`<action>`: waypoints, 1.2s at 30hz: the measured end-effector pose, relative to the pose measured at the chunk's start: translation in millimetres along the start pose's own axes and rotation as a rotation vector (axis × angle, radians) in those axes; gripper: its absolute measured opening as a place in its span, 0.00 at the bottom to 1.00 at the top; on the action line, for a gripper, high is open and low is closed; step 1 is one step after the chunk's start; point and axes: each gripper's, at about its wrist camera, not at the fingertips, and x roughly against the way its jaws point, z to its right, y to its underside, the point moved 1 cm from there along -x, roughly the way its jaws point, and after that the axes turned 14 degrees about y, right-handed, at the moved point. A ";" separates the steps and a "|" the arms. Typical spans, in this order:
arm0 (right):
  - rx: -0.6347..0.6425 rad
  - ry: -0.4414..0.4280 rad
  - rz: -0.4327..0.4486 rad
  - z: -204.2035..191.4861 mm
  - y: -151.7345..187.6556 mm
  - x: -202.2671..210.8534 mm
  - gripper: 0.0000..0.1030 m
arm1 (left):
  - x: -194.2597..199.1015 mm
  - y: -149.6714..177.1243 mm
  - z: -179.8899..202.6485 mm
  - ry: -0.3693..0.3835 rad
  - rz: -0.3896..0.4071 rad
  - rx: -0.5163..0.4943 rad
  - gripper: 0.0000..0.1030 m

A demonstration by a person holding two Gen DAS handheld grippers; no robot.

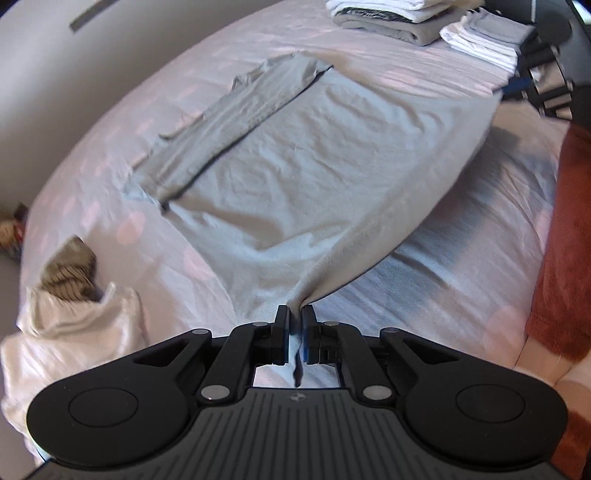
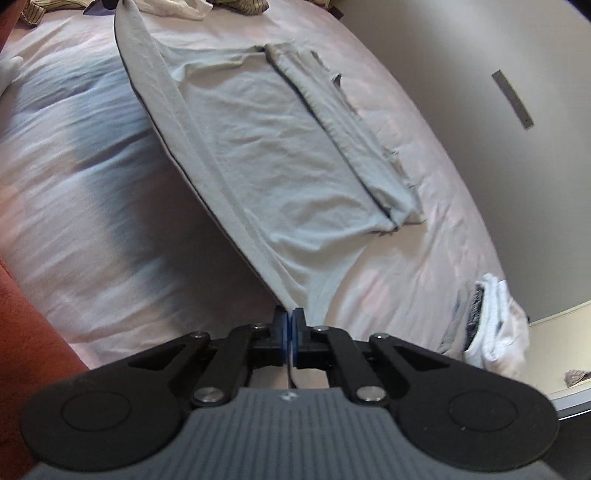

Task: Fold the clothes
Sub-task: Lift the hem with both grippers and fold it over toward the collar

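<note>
A light grey garment (image 1: pixel 314 162) lies spread on the bed, its far side folded over into a long strip (image 1: pixel 236 122). My left gripper (image 1: pixel 295 314) is shut on one corner of its near edge, cloth bunched between the pads. The near edge is lifted off the bed and runs taut to the other gripper at the upper right (image 1: pixel 517 88). In the right wrist view the same garment (image 2: pixel 266 155) stretches away, and my right gripper (image 2: pixel 289 317) is shut on its other near corner. A dark shadow lies on the sheet under the raised edge.
The bed has a pale pink-spotted sheet (image 1: pixel 110 155). Stacks of folded clothes (image 1: pixel 399 18) sit at the far end. A white garment with a striped one (image 1: pixel 70 306) lies in a heap. A rust-coloured blanket (image 1: pixel 565 240) borders the bed. A wall (image 2: pixel 480 55) runs behind.
</note>
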 end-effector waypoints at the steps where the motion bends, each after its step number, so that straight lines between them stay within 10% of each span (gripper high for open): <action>1: 0.010 0.019 0.015 4.7 -2.5 8.1 0.02 | 6.4 -0.2 3.6 -0.013 -0.001 -0.026 0.04; 19: 0.101 0.017 0.052 31.1 0.5 115.7 0.02 | 86.3 19.5 73.9 -0.074 -0.042 -0.280 0.04; 36: 0.122 0.012 0.075 32.3 -6.8 180.0 0.02 | 129.2 31.5 88.0 -0.048 -0.072 -0.274 0.04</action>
